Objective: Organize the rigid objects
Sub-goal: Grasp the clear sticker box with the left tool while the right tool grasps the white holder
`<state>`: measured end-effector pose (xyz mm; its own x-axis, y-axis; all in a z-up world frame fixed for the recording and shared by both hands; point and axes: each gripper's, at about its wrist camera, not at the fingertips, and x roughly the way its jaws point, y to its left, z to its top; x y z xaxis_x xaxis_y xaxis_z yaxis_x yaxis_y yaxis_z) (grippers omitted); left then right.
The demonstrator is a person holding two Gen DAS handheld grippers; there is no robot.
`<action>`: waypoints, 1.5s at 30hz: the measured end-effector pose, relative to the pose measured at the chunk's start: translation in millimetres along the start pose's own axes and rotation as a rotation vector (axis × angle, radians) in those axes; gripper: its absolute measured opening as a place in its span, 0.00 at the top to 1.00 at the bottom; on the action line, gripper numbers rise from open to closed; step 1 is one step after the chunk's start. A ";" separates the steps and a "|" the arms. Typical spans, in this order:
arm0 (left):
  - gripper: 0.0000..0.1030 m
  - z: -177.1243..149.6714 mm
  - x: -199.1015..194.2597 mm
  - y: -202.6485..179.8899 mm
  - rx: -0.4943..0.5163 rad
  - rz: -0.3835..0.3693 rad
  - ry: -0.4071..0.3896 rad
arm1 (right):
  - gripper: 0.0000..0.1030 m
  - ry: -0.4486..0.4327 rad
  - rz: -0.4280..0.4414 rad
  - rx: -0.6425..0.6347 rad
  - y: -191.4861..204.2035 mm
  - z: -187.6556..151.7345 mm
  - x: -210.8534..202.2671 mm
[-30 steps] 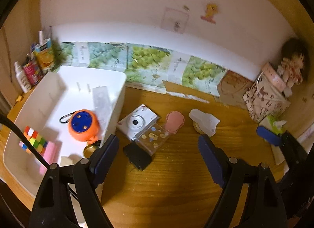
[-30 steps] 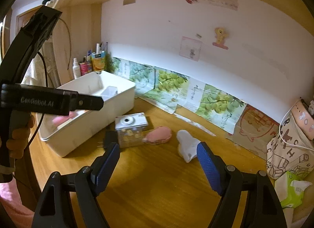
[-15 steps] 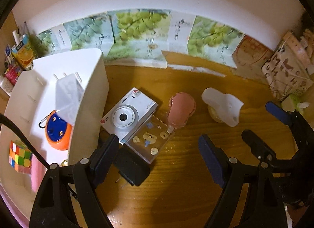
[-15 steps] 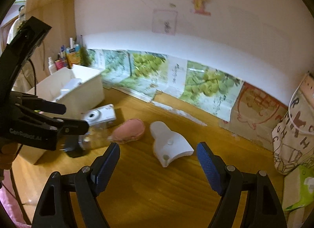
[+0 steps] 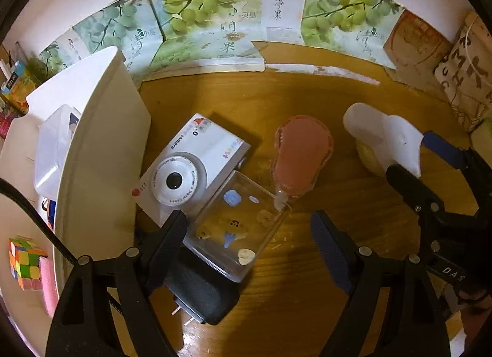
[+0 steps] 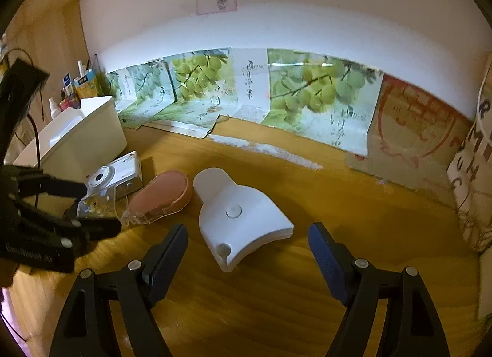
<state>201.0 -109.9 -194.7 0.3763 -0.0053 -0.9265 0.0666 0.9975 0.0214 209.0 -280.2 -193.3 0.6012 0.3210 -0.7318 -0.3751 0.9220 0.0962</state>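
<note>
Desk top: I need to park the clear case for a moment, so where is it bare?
Bare wood lies between the white holder and the grape posters, and in front of the right gripper. Crowded: white camera, clear case, black adapter and pink case cluster beside the white bin.

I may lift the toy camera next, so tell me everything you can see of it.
The toy camera is white, plastic-looking, with a round lens ring, red dot and small printed lettering. It lies lens-up on the wooden desk, beside the white bin. A clear box overlaps its near corner. Neither gripper holds it.
</note>
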 end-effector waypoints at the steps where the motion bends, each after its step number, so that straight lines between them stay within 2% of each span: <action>1: 0.17 0.1 0.4 -1.0 0.011 0.002 -0.004 | 0.21 -0.001 -0.002 0.003 0.4 -0.2 1.6; 12: 0.19 6.0 7.2 -4.2 0.062 0.027 -0.037 | 0.21 0.006 0.019 0.070 -2.4 0.3 11.4; 15: 0.24 5.0 6.6 -3.8 0.055 0.044 -0.043 | 0.21 0.003 0.024 0.069 -0.5 1.7 11.9; 17: 0.37 3.8 4.4 -3.3 0.053 0.051 -0.053 | 0.21 0.004 0.021 0.060 1.5 2.6 12.4; 19: 0.40 4.2 2.9 -4.4 0.064 0.050 -0.055 | 0.21 -0.001 0.019 0.055 3.5 3.6 12.2; 26: 0.40 4.1 2.0 -5.6 0.071 0.046 -0.050 | 0.21 0.012 -0.008 0.049 8.0 5.6 16.0; 28: 0.41 3.7 1.6 -6.6 0.075 0.047 -0.051 | 0.26 0.015 -0.020 0.057 6.7 5.1 16.5; 30: 0.41 3.7 1.2 -7.9 0.075 0.045 -0.049 | 0.35 0.024 -0.019 0.075 3.6 4.8 17.7; 36: 0.41 2.4 -1.4 -7.4 0.057 0.021 -0.043 | 0.35 0.022 -0.008 0.081 1.1 3.9 16.5; 45: 0.42 -6.5 -7.4 -5.7 -0.006 -0.067 -0.034 | 0.35 0.036 -0.001 0.043 4.3 5.8 7.7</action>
<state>191.9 -115.2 -190.4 0.4023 -0.0747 -0.9124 0.0876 0.9952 -0.0429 216.0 -272.5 -194.6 0.5758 0.3130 -0.7553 -0.3437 0.9309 0.1237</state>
